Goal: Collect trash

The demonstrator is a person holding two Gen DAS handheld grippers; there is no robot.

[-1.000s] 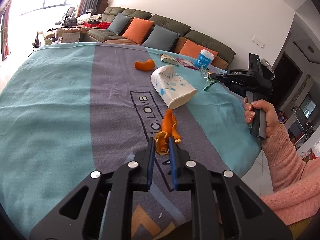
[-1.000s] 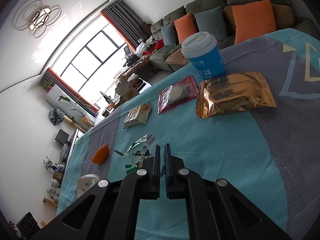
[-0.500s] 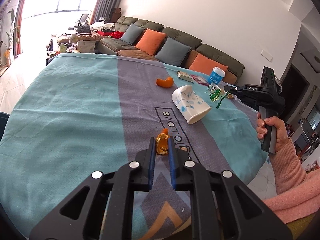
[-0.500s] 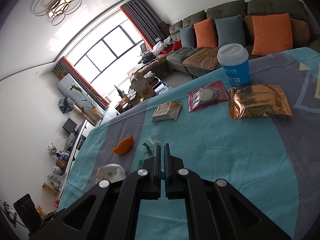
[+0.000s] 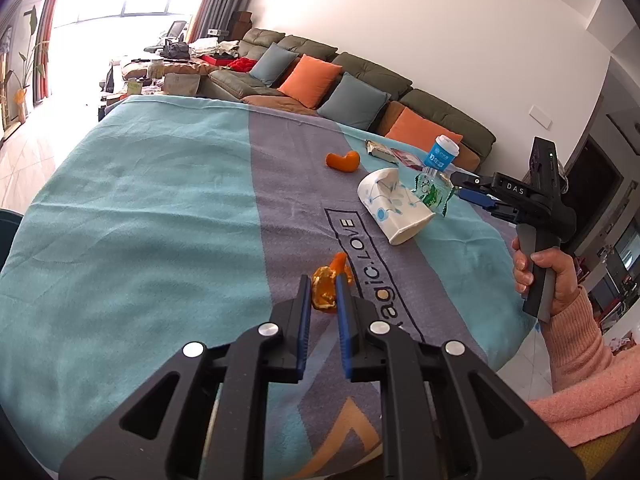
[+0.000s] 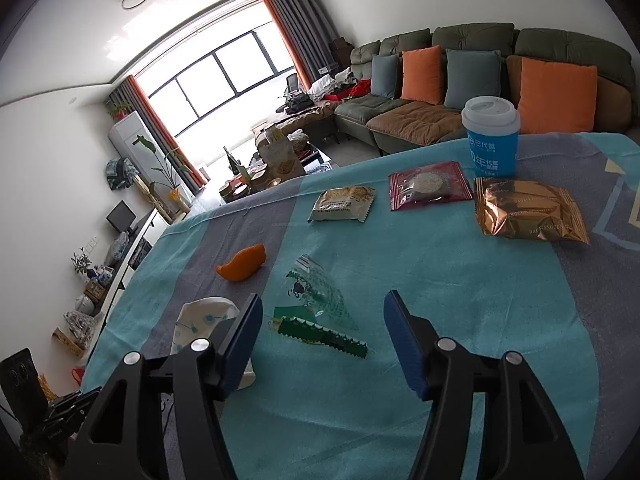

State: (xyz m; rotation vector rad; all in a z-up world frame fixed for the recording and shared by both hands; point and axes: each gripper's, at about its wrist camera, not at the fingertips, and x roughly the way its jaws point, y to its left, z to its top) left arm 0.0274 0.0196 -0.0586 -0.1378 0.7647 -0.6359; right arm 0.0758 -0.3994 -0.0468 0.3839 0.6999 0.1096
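Covering the table, a teal-and-grey cloth [image 6: 440, 280] carries a tipped paper cup [image 5: 394, 210]. Right gripper [image 6: 322, 330], jaws just spread, has the green wrapper [image 6: 320, 316] loose between them; left gripper [image 5: 323, 296] pinches orange peel [image 5: 326, 290].

A table draped in a teal and grey woven cloth [image 6: 440, 280] carries everything. From the right wrist view, a blue paper cup with a white lid [image 6: 491, 138] stands at one o'clock, with a crinkled gold foil packet [image 6: 528, 216], a dark red biscuit sachet [image 6: 430, 186] and a pale cracker packet [image 6: 344, 204] lying just before it. A curled orange peel piece [image 6: 242, 268] lies at ten o'clock, and a tipped white paper cup with blue dots [image 6: 204, 320] at eight o'clock.
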